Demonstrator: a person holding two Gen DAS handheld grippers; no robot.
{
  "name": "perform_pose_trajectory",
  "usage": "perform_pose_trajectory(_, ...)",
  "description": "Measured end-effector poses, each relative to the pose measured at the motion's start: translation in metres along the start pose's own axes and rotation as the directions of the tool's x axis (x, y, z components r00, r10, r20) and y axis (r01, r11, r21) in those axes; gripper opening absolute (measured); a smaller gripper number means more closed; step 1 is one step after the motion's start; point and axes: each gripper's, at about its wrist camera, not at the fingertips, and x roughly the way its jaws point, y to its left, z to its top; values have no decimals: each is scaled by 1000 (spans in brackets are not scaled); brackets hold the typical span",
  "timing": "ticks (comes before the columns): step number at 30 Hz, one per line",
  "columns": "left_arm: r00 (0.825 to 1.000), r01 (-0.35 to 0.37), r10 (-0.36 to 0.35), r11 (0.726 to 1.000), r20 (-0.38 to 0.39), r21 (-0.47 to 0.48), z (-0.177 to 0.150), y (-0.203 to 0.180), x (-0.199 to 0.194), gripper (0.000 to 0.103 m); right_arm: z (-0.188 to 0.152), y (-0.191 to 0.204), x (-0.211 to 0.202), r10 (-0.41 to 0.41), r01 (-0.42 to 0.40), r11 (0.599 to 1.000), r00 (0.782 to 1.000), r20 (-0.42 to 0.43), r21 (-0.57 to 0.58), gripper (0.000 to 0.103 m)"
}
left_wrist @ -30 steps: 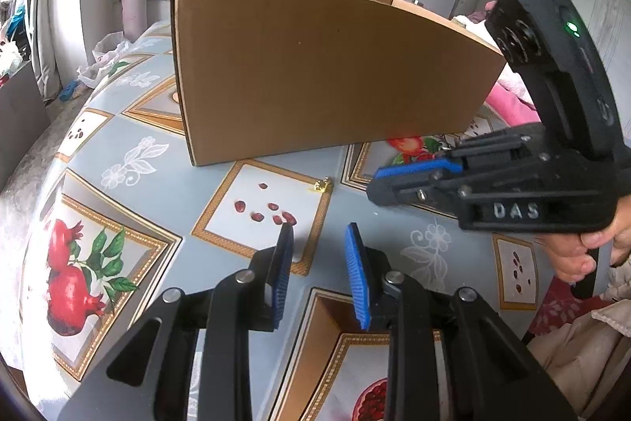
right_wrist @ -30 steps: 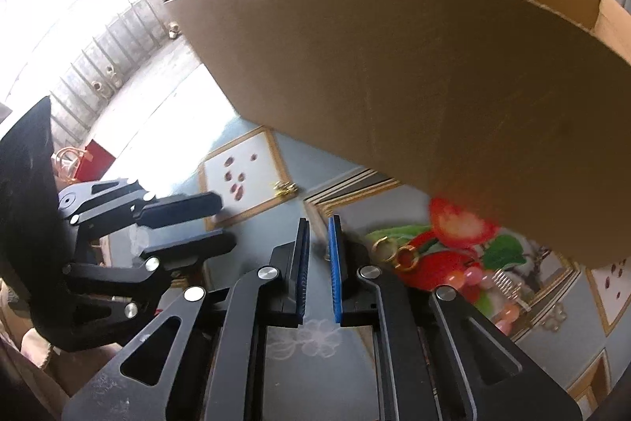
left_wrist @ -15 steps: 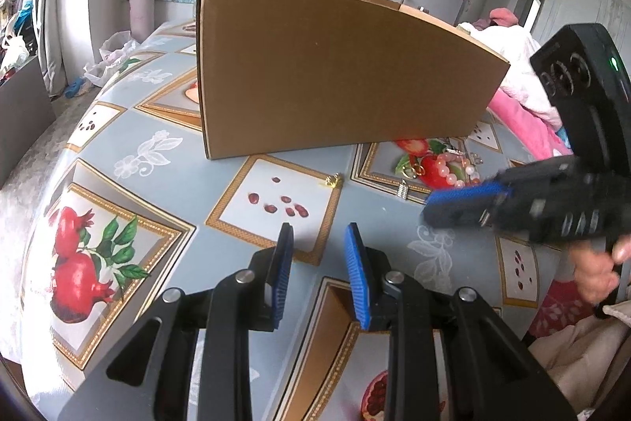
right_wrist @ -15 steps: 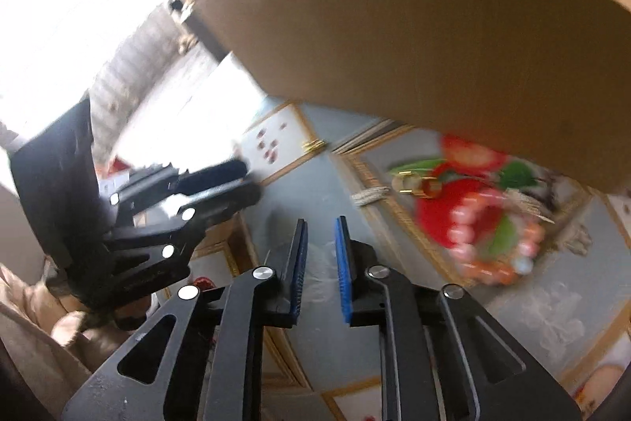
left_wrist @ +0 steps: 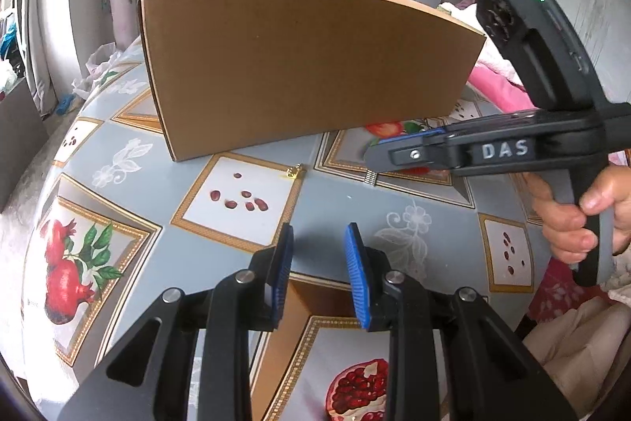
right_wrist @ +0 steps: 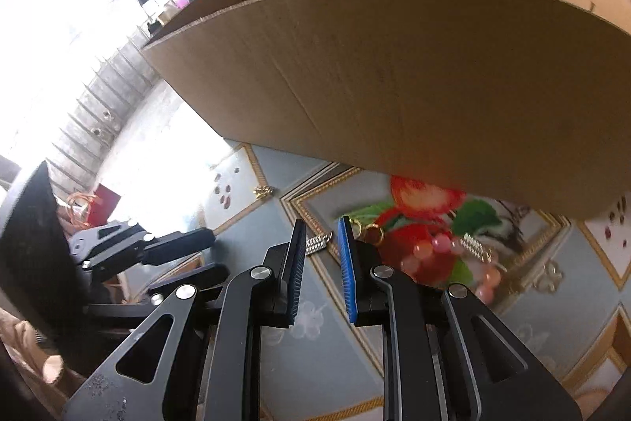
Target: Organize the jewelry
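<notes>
A: Starting at the left, what lies on the surface?

B: A glossy oilcloth, grey-blue, printed with gold-framed squares of pomegranates and seeds. The left gripper hangs over it, black angular arms ending in ribbed blue pads, held apart with nothing between them.

A: And further along?

B: A cardboard box stands upright, matte brown, with a rough torn top edge and an open top. Just in front of its lower left corner sits a small gold earring, shiny and knobbly, alone on a white seed square.

A: Then the rest of the jewelry?

B: To the right of that, a short silver chain piece of tiny square links lies flat, seen just beyond the right gripper. Its ribbed blue pads stand a narrow gap apart and hold nothing. Right beside them are two gold rings, thin round hoops touching each other, on a printed red fruit.

A: Anything past those?

B: A bracelet of smooth round pink beads curves over the same fruit, with a silver toothed piece lying against it. All sit close to the box's front wall. A hand grips the right gripper's black handle, which carries raised letters "DAS".
</notes>
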Motion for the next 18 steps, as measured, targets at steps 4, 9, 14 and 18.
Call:
perform_pose_trajectory(4, 1000, 1, -1, 1000, 2, -3, 1, -1, 2, 26, 5, 5, 2, -17, 17, 999, 1000, 0, -31, 18)
perform_pose_trajectory(9, 1000, 5, -5, 1000, 5, -3, 0, 1, 0, 26, 7, 16, 1, -16, 16, 998, 1000, 9, -56, 18)
perform_pose_trajectory(14, 1000, 10, -10, 1000, 7, -4, -1, 2, -1, 26, 3, 14, 2, -32, 32, 997, 999, -12, -66, 18)
perform_pose_trajectory(18, 1000, 14, -14, 1000, 9, -7, -2, 2, -1, 26, -1, 22, 5, -20, 18, 998, 999, -28, -66, 18)
